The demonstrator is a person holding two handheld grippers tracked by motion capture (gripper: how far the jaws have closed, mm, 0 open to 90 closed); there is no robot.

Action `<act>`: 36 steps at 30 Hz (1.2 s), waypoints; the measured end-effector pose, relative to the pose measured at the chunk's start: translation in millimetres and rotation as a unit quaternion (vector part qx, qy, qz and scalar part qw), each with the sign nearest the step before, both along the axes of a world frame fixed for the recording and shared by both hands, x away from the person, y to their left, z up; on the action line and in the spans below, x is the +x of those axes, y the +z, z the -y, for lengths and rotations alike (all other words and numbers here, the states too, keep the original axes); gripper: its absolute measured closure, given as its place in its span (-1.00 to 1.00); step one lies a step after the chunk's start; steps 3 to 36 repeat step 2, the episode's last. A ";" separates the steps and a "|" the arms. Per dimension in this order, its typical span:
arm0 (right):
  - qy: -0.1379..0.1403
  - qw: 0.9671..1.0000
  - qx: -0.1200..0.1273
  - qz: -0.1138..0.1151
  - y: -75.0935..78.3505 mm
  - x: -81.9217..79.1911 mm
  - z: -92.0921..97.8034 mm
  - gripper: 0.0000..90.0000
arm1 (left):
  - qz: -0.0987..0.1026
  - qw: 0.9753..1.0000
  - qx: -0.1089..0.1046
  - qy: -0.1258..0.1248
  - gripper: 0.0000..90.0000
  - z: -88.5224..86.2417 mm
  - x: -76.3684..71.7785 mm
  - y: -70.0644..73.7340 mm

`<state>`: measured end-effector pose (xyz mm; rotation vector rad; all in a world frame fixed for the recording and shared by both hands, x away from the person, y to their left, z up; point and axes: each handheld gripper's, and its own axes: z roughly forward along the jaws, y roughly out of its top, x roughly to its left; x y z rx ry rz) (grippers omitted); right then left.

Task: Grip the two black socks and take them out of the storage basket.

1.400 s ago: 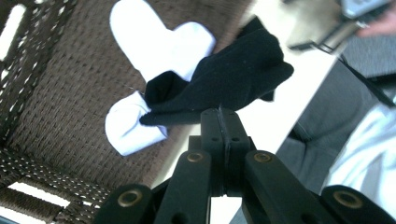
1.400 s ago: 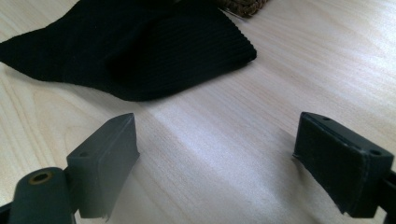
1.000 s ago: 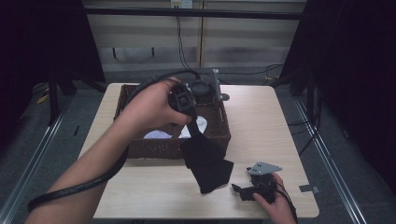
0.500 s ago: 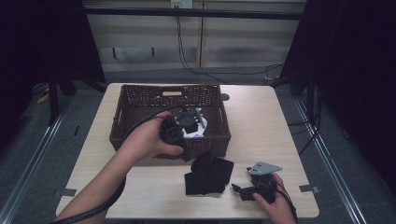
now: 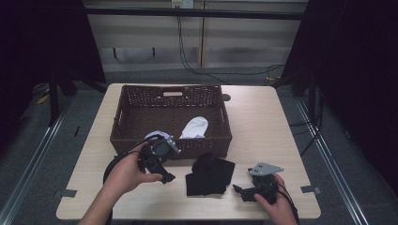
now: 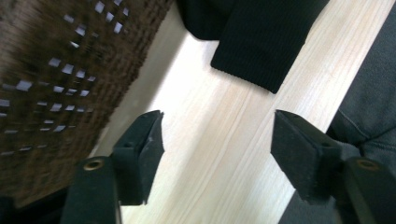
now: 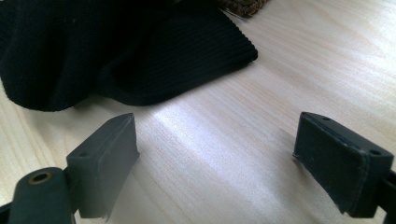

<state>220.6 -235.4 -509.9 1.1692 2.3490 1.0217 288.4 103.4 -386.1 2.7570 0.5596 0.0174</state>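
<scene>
High view: your one black sock (image 5: 209, 174) lies crumpled, no clear axis, between your left gripper (image 5: 162, 171) and right gripper (image 5: 240, 190), both with jaws apart.

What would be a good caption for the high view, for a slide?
Black cloth lies on the table before a wicker basket, between the open left tool and right tool.

High view overhead, tool views close, sharing black cloth (image 5: 209, 174)

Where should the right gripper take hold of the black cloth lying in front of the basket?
Probably the ribbed hem corner of the black cloth nearest the right gripper: it lies flat and free on the table, so a low approach from that side with open jaws suits.
</scene>
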 end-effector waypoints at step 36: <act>0.001 1.000 -0.001 0.001 -0.1 0.0 0.1 -0.72 | -0.003 1.000 -0.003 -0.002 -0.27 -1.7 -1.6 -8.4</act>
